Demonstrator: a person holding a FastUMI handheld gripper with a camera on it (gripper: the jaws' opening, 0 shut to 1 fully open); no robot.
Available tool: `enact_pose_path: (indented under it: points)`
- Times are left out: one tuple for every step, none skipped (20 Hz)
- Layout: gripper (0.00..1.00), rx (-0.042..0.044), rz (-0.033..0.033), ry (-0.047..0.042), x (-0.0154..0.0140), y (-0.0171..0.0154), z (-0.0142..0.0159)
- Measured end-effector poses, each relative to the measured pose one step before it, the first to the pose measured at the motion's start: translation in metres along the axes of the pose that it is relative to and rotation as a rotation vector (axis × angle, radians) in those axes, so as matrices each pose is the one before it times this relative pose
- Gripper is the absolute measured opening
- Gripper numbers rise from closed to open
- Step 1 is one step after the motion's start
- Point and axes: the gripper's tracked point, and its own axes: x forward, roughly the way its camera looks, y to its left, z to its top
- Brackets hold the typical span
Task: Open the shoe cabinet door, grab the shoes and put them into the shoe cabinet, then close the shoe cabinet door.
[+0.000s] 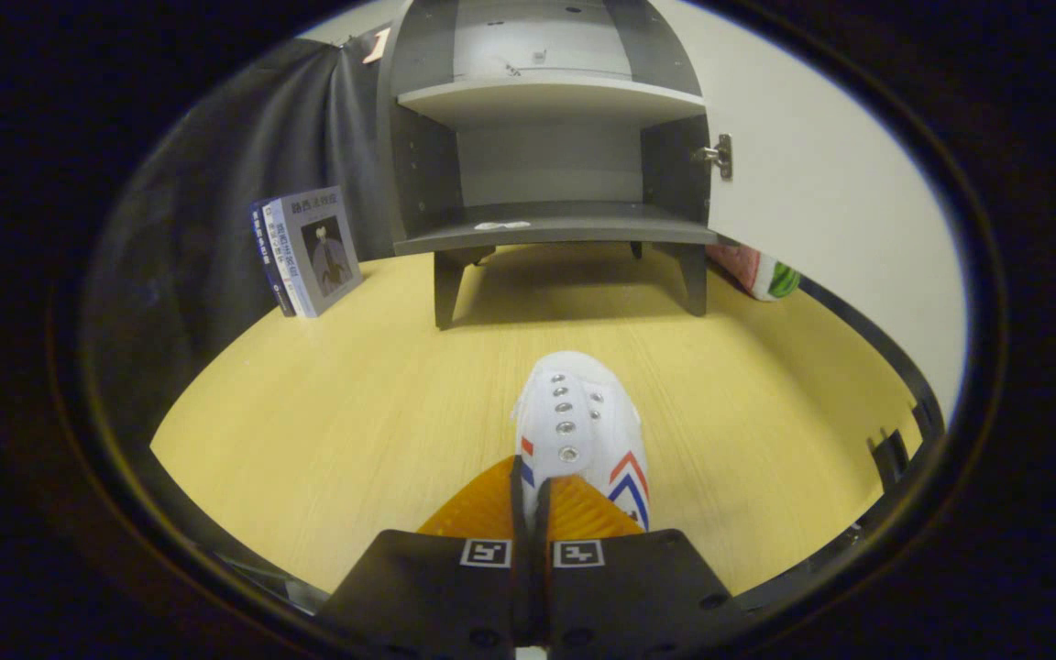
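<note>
Step in hand: the door (840, 174) of the shoe cabinet (551, 156) already stood swung wide on its hinge (716, 156), so opening looked done; the work was at grabbing and carrying the shoe (583, 426)
Gripper: the gripper (531, 500) had its fingers drawn close together with only a thin slit between them, pinching the heel end of the shoe, as far as the view allowed a judgement
Shoe: a white sneaker with metal eyelets and red and blue chevrons on its side, toe pointing away from the fingers toward the cabinet; whether its sole rested on the tabletop (326, 440) or hung just above it could not be told
Cabinet: grey, on short legs at the far edge of the tabletop, straight beyond the shoe, with a lower shelf (555, 227) and an upper shelf (551, 96) both bare of shoes; a small white scrap lay on the lower one
Other things: two books (308, 252) stood near the far left edge beside the cabinet; a red and green object (757, 270) sat behind the open door
Next move: probably a straight carry forward, high enough to clear the front lip of the lower shelf, then toe-first inside
Left to do: release the shoe, then shut the door
</note>
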Motion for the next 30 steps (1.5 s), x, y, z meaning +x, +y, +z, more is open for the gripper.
enact_pose_path:
  points:
    - [0.02, -0.00197, -0.00381, -0.00266, -0.01006, -0.00253, 0.00556]
    - [0.02, -0.00328, -0.00245, 0.00103, -0.00723, -0.00037, 0.00747]
    - [0.02, 0.00145, -0.0032, -0.00428, -0.0069, 0.0002, 0.00982]
    - [0.02, 0.00176, -0.00456, -0.00358, -0.00858, 0.00014, 0.01222]
    - [0.02, 0.00017, -0.00859, -0.01284, -0.01008, -0.0016, 0.01472]
    - [0.02, -0.00121, -0.01168, -0.02018, -0.00994, -0.00125, 0.01813]
    - [0.02, -0.00211, -0.01285, -0.02116, -0.00878, -0.0009, 0.01766]
    - [0.02, 0.00065, -0.01321, -0.02425, -0.00854, -0.00158, 0.01988]
    - [0.02, 0.00206, -0.01315, -0.02629, -0.00929, -0.00183, 0.02081]
    - [0.02, 0.00248, -0.01313, -0.02962, -0.00853, -0.00171, 0.02414]
    - [0.02, 0.00172, -0.01099, -0.02709, -0.00561, -0.00168, 0.01846]
    - [0.02, 0.00331, -0.00959, -0.03288, -0.00605, -0.00067, 0.02274]
    - [0.02, -0.00187, -0.00668, -0.03489, -0.00377, 0.00046, 0.02195]
    - [0.02, -0.00861, -0.00332, -0.03223, -0.00175, 0.00058, 0.02072]
    - [0.02, -0.01068, -0.00332, -0.03032, 0.00131, 0.00032, 0.0212]
    - [0.02, -0.00889, -0.00087, -0.02971, 0.00158, -0.0004, 0.02093]
    - [0.02, -0.00666, 0.00109, -0.0274, 0.00507, -0.00005, 0.01775]
    - [0.02, -0.00384, 0.00335, -0.02879, 0.00666, -0.00047, 0.01857]
    - [0.02, -0.0038, 0.00336, -0.02806, 0.00748, -0.00156, 0.01687]
    - [0.02, -0.00226, 0.00493, -0.01908, 0.01066, -0.00152, 0.01463]
    - [0.02, -0.00035, 0.00708, -0.01448, 0.01277, -0.00128, 0.01156]
    - [0.02, -0.00181, 0.01075, -0.0094, 0.0135, -0.00054, 0.00947]
    - [0.02, -0.00693, 0.01127, -0.00713, 0.01766, -0.00168, 0.00836]
    - [0.02, -0.00489, 0.00848, -0.00335, 0.01618, -0.00174, 0.0069]
    - [0.02, -0.0052, 0.01077, -0.00134, 0.017, -0.00167, 0.00615]
    - [0.02, -0.00469, 0.00955, -0.0048, 0.01783, -0.00264, 0.006]
    - [0.02, -0.0002, 0.00844, -0.00334, 0.01463, -0.00412, 0.00252]
    - [0.02, 0.00449, 0.00795, -0.00691, 0.01435, -0.00306, 0.00278]
    - [0.02, 0.00571, 0.00476, -0.00796, 0.01931, -0.00553, 0.00386]
    - [0.02, 0.0048, 0.00009, -0.00352, 0.01957, -0.00377, 0.00071]
